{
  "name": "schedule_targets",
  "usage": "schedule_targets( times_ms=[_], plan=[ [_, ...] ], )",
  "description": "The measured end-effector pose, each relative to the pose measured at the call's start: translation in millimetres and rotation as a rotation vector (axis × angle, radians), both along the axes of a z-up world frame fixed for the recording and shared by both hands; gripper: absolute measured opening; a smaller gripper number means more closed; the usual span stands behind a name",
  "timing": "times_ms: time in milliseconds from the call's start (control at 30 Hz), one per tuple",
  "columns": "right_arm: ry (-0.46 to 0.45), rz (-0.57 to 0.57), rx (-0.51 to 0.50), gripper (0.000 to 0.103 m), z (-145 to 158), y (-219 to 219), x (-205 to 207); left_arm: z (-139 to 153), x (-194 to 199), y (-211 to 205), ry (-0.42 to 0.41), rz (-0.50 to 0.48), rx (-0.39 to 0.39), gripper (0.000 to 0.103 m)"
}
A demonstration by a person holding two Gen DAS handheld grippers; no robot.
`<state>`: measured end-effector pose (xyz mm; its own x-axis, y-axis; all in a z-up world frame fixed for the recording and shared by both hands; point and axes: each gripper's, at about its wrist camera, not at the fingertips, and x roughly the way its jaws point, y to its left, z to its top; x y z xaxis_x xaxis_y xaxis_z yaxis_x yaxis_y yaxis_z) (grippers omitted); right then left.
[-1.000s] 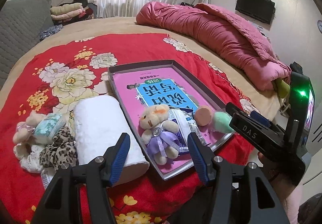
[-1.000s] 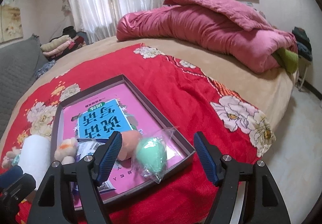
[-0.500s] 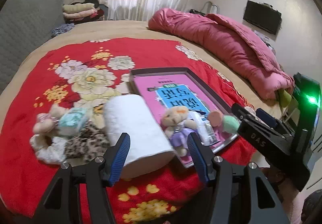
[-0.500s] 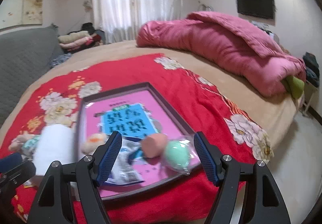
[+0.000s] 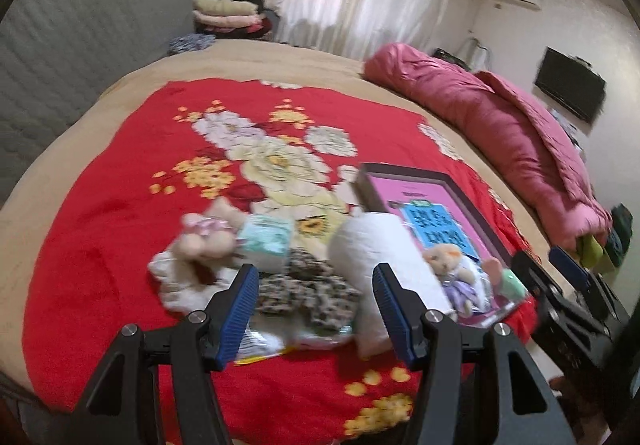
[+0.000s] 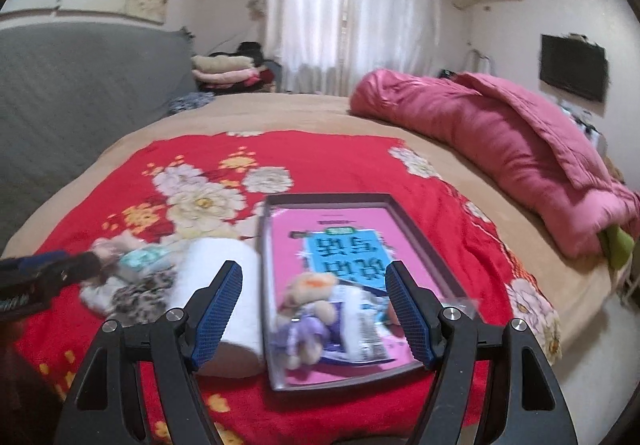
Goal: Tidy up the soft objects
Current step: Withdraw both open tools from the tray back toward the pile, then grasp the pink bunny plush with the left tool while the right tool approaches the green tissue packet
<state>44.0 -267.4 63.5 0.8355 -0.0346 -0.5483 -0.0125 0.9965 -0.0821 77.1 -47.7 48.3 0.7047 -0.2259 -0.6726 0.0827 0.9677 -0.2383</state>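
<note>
My left gripper [image 5: 316, 309] hangs open above a leopard-print scrunchie [image 5: 308, 285] on the red floral blanket, with nothing between its fingers. Left of it lie a small plush with a pink bow [image 5: 204, 233], a teal packet [image 5: 266, 241] and a white lace scrunchie [image 5: 176, 281]. A rolled white towel [image 5: 376, 257] lies just to the right. My right gripper [image 6: 314, 309] is open above the near end of the dark-rimmed tray [image 6: 328, 199], over a teddy in a purple dress [image 6: 308, 305] and a plastic packet [image 6: 360, 325]. A peach sponge [image 5: 492, 267] and a green sponge [image 5: 514, 281] sit in the tray's near corner.
A pink quilt [image 6: 500, 137] is bunched along the bed's right side. A grey padded headboard [image 6: 80, 77] stands on the left, with folded clothes [image 6: 228, 69] behind it. The bed's edge drops to the floor at the right. The left gripper [image 6: 80, 265] shows at the left of the right wrist view.
Both grippers have swung left. The left went from over the towel and tray to the scrunchie pile. The right went from the sponges to the teddy. Nothing was taken hold of.
</note>
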Motion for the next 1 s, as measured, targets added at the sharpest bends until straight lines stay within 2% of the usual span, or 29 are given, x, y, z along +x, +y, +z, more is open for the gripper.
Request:
schedule_targets(
  times_ms=[233, 433, 733, 1000],
  plan=[
    [0.020, 0.077, -0.013, 0.075, 0, 30, -5, -4, 5, 39, 0.012, 0.080, -0.022, 0.059],
    [0.059, 0.187, -0.013, 0.075, -4, 64, -6, -15, 12, 64, 0.040, 0.117, -0.045, 0.059],
    [0.117, 0.319, -0.016, 0.075, -17, 113, 1, -30, 24, 79, 0.070, 0.123, -0.048, 0.059],
    [0.144, 0.362, -0.046, 0.076, -30, 133, 2, -37, 30, 91, 0.080, 0.133, -0.071, 0.059]
  ],
)
